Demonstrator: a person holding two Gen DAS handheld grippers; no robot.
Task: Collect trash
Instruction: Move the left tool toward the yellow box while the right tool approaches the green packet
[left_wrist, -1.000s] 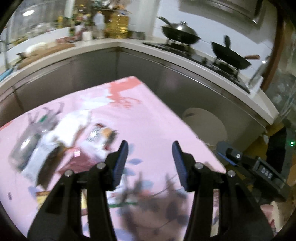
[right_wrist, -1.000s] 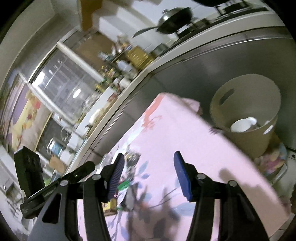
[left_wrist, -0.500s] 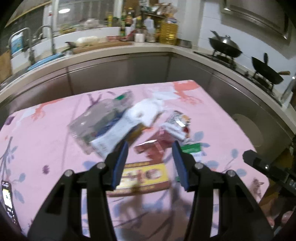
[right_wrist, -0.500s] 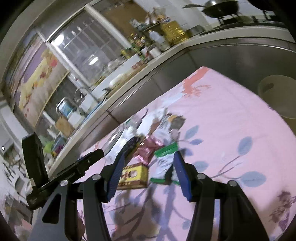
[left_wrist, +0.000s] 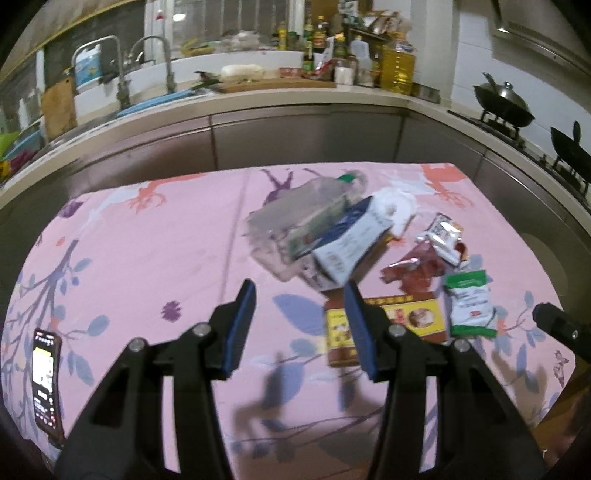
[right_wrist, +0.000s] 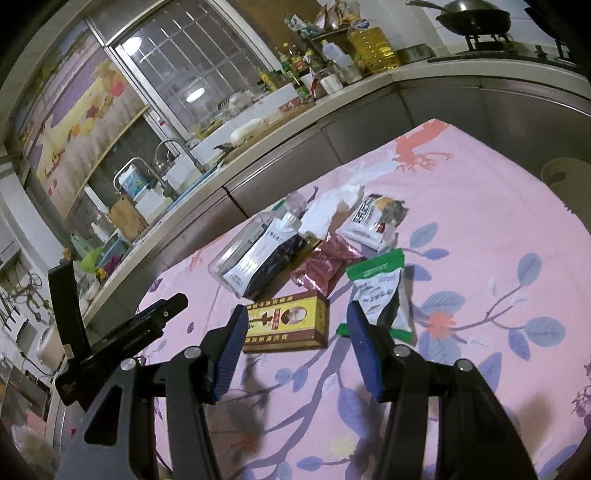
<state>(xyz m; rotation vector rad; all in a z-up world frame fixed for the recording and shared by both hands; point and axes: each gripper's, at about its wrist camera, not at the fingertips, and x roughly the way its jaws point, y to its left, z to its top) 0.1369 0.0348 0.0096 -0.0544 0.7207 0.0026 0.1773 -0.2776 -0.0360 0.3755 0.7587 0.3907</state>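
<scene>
A heap of trash lies on the pink flowered table (left_wrist: 147, 240). It holds a clear plastic bottle (left_wrist: 295, 225), a white and blue carton (left_wrist: 351, 243), a white tissue (left_wrist: 397, 206), a red wrapper (left_wrist: 413, 271), a silver snack packet (left_wrist: 443, 236), a green and white pouch (left_wrist: 469, 306) and a yellow and red box (left_wrist: 417, 321). My left gripper (left_wrist: 299, 295) hovers open just short of the carton, nothing between its pads. My right gripper (right_wrist: 297, 314) stands open above the table, with the yellow box (right_wrist: 291, 321) ahead between its fingers and the green pouch (right_wrist: 380, 291) by the right one.
A phone (left_wrist: 46, 380) lies lit near the table's left front corner. A beige bin (right_wrist: 569, 173) stands off the table's right side. Steel kitchen counters with a sink, bottles and woks wrap around behind. The left gripper's body (right_wrist: 147, 325) shows at the left of the right wrist view.
Both views have swung from the bin and stove side over to the trash heap, which now lies straight ahead and closer. Neither gripper's jaws have changed their gap.
</scene>
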